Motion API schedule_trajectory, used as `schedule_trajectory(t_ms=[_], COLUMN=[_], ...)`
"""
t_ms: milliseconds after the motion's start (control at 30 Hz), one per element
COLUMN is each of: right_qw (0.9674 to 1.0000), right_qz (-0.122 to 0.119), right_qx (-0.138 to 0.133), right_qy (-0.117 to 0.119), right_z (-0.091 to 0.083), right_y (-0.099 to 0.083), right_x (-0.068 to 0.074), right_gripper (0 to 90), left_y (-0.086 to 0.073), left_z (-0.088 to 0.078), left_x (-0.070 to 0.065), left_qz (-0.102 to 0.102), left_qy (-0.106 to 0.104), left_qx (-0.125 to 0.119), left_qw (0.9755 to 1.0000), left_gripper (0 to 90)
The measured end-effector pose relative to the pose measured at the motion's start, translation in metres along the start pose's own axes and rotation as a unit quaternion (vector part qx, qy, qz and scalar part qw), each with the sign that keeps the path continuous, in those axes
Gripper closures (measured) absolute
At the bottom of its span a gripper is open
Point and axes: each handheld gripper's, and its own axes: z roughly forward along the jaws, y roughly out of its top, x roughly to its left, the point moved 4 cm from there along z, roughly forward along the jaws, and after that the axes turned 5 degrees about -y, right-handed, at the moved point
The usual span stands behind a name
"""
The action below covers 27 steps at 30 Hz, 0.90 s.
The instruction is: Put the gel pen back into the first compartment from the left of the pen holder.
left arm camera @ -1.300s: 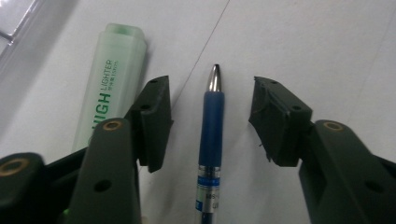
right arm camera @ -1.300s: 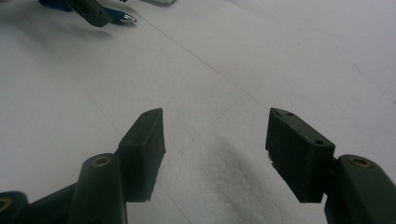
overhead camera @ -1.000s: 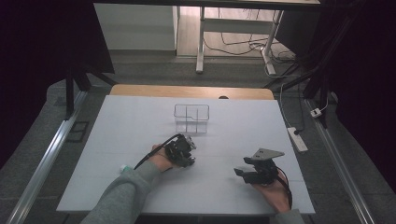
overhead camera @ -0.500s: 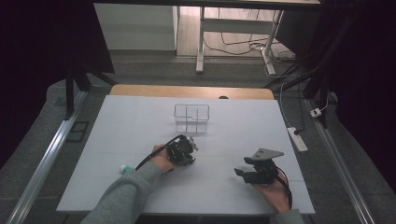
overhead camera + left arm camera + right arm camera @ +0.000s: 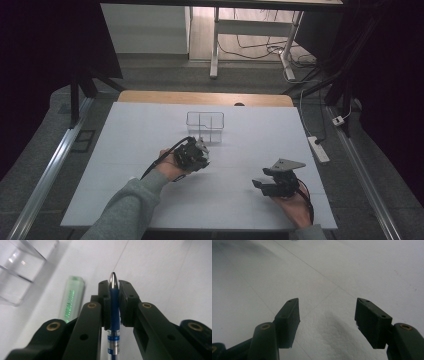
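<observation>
My left gripper (image 5: 114, 298) is shut on a blue pen (image 5: 114, 315) with a silver tip; its jaws have just been closing onto it. The pen stands between the pads, tip pointing away from the camera. A clear green tube (image 5: 71, 300) lies on the white table just left of the jaws. In the high view the left gripper (image 5: 196, 152) hangs a little above the table, in front of a clear plastic organiser (image 5: 205, 125). My right gripper (image 5: 327, 312) is open over bare table with nothing between its jaws. It sits at the front right in the high view (image 5: 275, 182).
A corner of the clear organiser (image 5: 18, 267) is at the upper left of the left gripper view. The white table (image 5: 260, 135) has a wooden strip along its far edge. A power strip (image 5: 319, 149) lies on the floor at the right.
The left gripper has risen slightly off the table with the pen. The right gripper has stayed where it was.
</observation>
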Motion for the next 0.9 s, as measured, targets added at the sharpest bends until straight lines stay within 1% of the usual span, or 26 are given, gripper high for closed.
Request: schedule_trajectory(t_ms=[33, 100, 167, 367, 500, 633, 667, 767, 833, 900], right_qw=[1.0, 1.0, 1.0, 0.9999, 0.9999, 0.9999, 0.9999, 0.9998, 0.9998, 0.9998], right_qz=[0.0, 0.004, 0.007, 0.007, 0.005, 0.006, 0.007, 0.009, 0.01, 0.01], right_qx=[-0.001, -0.001, -0.005, -0.004, -0.009, -0.008, -0.012, -0.011, -0.01, -0.01], right_qy=[-0.001, -0.002, -0.003, -0.006, -0.008, -0.009, -0.01, -0.012, -0.013, -0.014], right_z=[0.0, -0.002, -0.002, -0.003, -0.003, -0.004, -0.004, -0.004, -0.004, -0.004], right_y=[0.0, 0.0, 0.0, -0.001, 0.0, 0.0, 0.0, -0.001, -0.001, -0.001], right_x=[-0.001, -0.002, -0.003, -0.004, -0.004, -0.005, -0.005, -0.006, -0.007, -0.007], right_gripper=[36.5, 36.5, 36.4, 36.4, 36.4, 36.3, 36.2, 36.0, 35.9, 35.9], left_y=[0.001, 0.002, 0.002, 0.004, 0.004, 0.003, 0.003, 0.004, 0.004, 0.004], left_z=[-0.004, -0.009, -0.012, -0.024, -0.031, -0.035, -0.037, -0.041, -0.043, -0.045], left_x=[0.0, -0.001, 0.0, 0.004, 0.007, 0.01, 0.011, 0.012, 0.013, 0.014], left_qz=[0.001, 0.003, 0.002, -0.004, -0.011, -0.02, -0.022, -0.028, -0.035, -0.037], left_qy=[0.001, 0.004, 0.006, 0.01, 0.012, 0.016, 0.016, 0.013, 0.005, 0.007], left_qx=[-0.011, -0.024, -0.027, -0.054, -0.076, -0.092, -0.097, -0.114, -0.126, -0.13], left_qw=[0.9999, 0.9997, 0.9996, 0.9985, 0.997, 0.9955, 0.9949, 0.9929, 0.9915, 0.9908], left_gripper=[80.1, 80.1, 80.1, 80.1, 80.1, 80.1, 80.1, 80.1, 80.1, 80.1])
